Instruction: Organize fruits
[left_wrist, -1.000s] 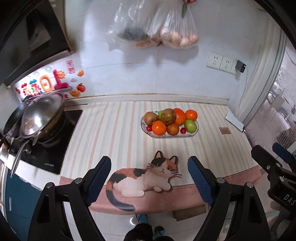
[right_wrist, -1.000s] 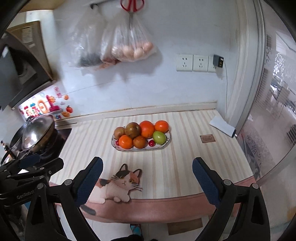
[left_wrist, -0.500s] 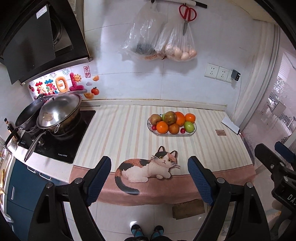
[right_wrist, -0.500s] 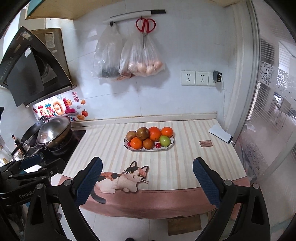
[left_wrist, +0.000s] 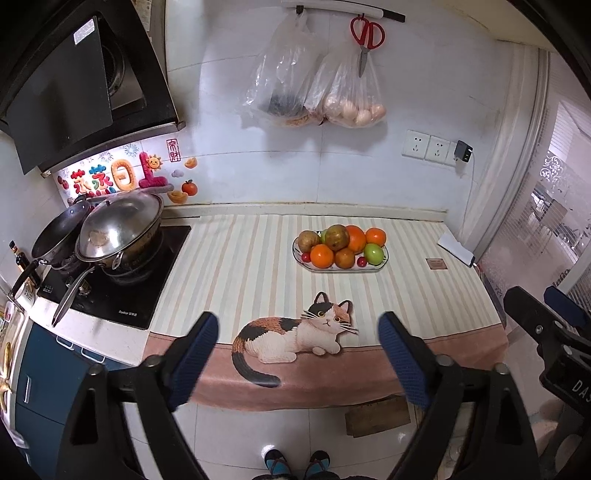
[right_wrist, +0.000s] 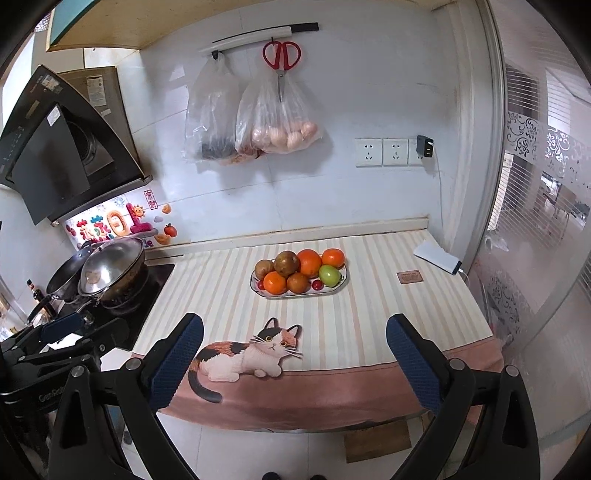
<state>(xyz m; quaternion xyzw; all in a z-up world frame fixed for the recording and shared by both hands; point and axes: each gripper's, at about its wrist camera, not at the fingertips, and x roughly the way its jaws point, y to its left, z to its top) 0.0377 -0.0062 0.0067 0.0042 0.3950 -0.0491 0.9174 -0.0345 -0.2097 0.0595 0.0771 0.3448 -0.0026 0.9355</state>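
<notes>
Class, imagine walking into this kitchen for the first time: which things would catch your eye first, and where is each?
The plate of fruit stands out, piled with oranges mid-counter on the striped cloth. Nearer the front edge lies the printed calico cat. On the wall above hang red scissors and clear bags, one holding eggs.

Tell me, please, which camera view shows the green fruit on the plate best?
The right wrist view: the green fruit sits nearly unobstructed at the plate's front right. In the left wrist view it appears smaller, farther from centre, but still visible.
</notes>
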